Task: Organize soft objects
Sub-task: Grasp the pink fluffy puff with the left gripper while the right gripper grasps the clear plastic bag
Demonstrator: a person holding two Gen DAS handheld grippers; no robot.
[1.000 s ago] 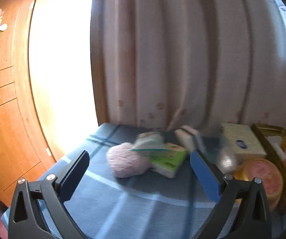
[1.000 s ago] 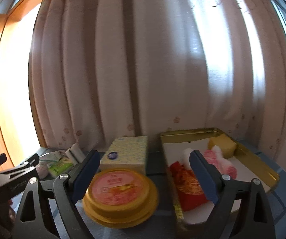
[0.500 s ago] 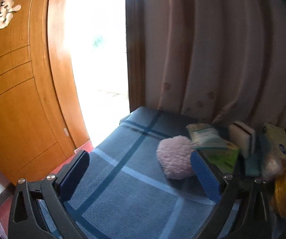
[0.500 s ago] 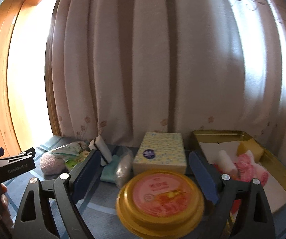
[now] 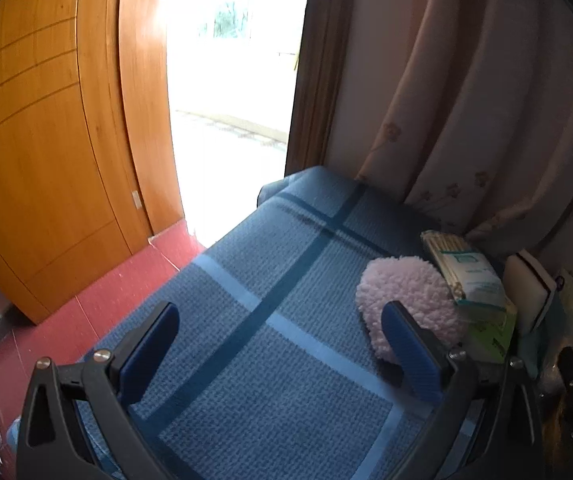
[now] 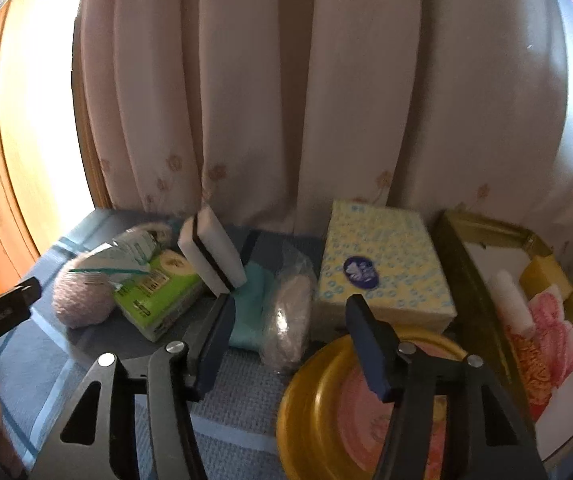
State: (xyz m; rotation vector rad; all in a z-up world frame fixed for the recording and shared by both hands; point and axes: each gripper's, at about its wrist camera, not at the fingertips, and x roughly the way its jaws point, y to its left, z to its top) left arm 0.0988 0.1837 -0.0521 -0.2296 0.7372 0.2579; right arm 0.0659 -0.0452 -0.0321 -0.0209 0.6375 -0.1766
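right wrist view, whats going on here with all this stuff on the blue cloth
A person holds a gripper in each hand, sorting soft things on the blue plaid cloth. Neither grips anything. The right gripper is open in front of a bagged pink pad, between a teal cloth and the yellow tissue pack. The left gripper is open beside a fluffy pink puff. Some items already lie in the gold tray.
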